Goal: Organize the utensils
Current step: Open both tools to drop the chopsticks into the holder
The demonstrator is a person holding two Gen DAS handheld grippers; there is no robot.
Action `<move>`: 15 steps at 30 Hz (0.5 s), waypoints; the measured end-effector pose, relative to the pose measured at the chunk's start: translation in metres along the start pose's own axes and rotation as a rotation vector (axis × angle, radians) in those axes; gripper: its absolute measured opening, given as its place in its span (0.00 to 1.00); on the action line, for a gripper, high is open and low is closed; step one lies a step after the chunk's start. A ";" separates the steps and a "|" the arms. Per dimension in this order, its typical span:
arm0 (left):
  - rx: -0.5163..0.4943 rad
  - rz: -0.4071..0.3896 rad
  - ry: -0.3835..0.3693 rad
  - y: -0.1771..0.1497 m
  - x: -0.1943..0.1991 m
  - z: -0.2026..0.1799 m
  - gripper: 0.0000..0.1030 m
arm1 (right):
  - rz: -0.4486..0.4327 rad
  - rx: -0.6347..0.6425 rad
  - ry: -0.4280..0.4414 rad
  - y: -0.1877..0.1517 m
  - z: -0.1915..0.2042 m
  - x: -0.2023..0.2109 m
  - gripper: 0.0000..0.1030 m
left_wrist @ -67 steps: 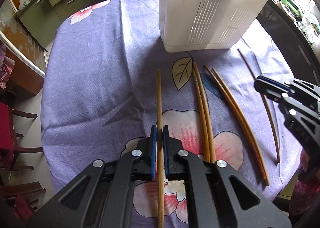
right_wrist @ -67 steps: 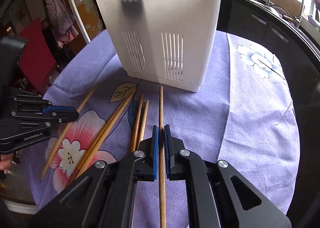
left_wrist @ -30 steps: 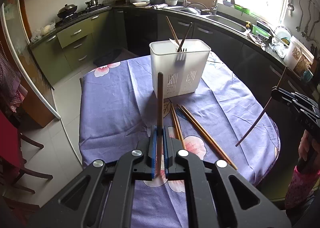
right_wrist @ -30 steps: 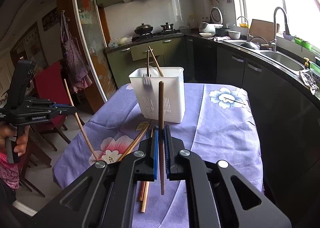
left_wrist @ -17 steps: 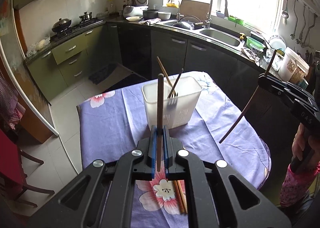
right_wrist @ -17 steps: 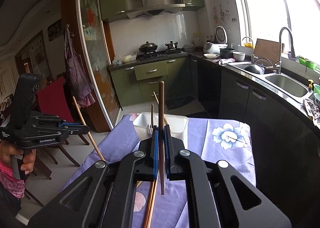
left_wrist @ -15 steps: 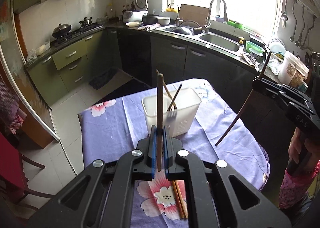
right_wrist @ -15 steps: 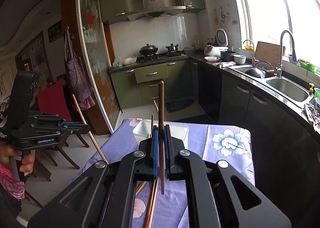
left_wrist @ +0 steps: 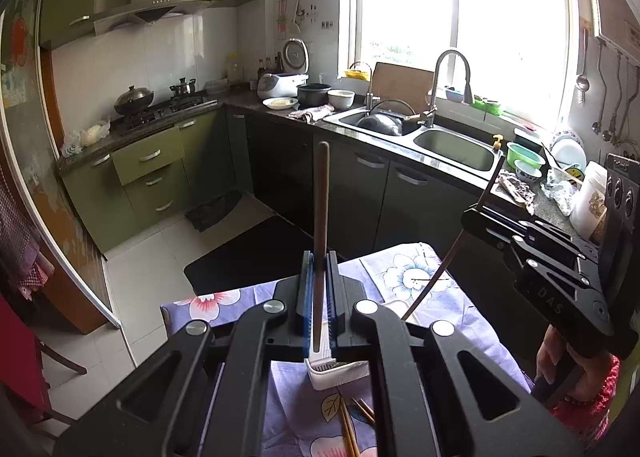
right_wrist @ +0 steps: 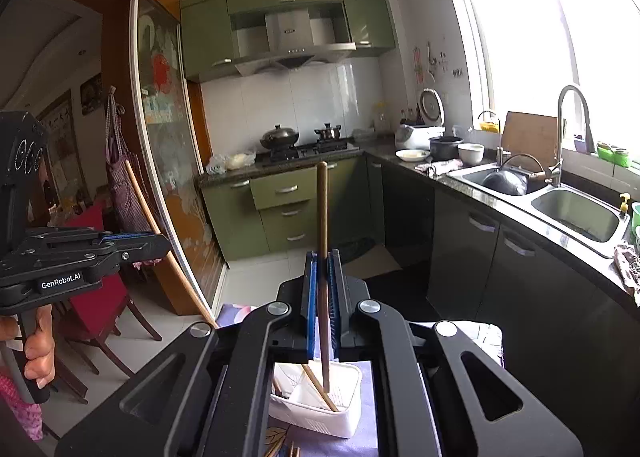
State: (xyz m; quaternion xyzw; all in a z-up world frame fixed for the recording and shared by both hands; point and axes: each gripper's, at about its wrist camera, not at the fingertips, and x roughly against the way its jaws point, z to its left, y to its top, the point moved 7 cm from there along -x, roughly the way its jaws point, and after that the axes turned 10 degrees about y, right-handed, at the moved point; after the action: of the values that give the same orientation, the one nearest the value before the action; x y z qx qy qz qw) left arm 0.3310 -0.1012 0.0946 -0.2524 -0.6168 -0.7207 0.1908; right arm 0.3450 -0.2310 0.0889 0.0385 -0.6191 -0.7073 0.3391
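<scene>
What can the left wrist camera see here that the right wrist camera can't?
Only the left wrist view shows the loose chopsticks lying clearly on the flowered tablecloth. Only the right wrist view shows inside the white utensil holder, chopsticks already leaning there, plus the red chair. Both show each claw shut on one chopstick: left claw, right claw.

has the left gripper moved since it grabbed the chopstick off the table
Yes, upward. The left gripper, shut on a chopstick, now sits well above the white utensil holder, which loomed over it earlier.
</scene>
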 end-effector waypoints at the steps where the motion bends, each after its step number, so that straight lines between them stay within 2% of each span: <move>1: 0.000 0.023 0.001 -0.003 -0.012 -0.001 0.06 | 0.019 -0.002 -0.003 -0.006 -0.002 -0.010 0.06; 5: -0.008 0.122 -0.014 -0.027 -0.054 -0.008 0.06 | 0.094 -0.012 0.000 -0.035 -0.012 -0.041 0.06; 9: -0.013 0.185 -0.022 -0.052 -0.076 -0.014 0.06 | 0.147 -0.026 -0.003 -0.070 -0.020 -0.058 0.06; 12: -0.006 0.211 -0.026 -0.069 -0.083 -0.014 0.06 | 0.166 -0.032 0.001 -0.083 -0.021 -0.064 0.08; 15: 0.000 0.216 -0.028 -0.077 -0.080 -0.012 0.11 | 0.156 -0.032 0.003 -0.087 -0.019 -0.055 0.12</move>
State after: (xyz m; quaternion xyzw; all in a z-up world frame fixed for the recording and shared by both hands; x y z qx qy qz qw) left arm 0.3486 -0.1030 -0.0160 -0.3275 -0.5888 -0.6922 0.2587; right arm 0.3591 -0.2179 -0.0145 -0.0143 -0.6085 -0.6883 0.3947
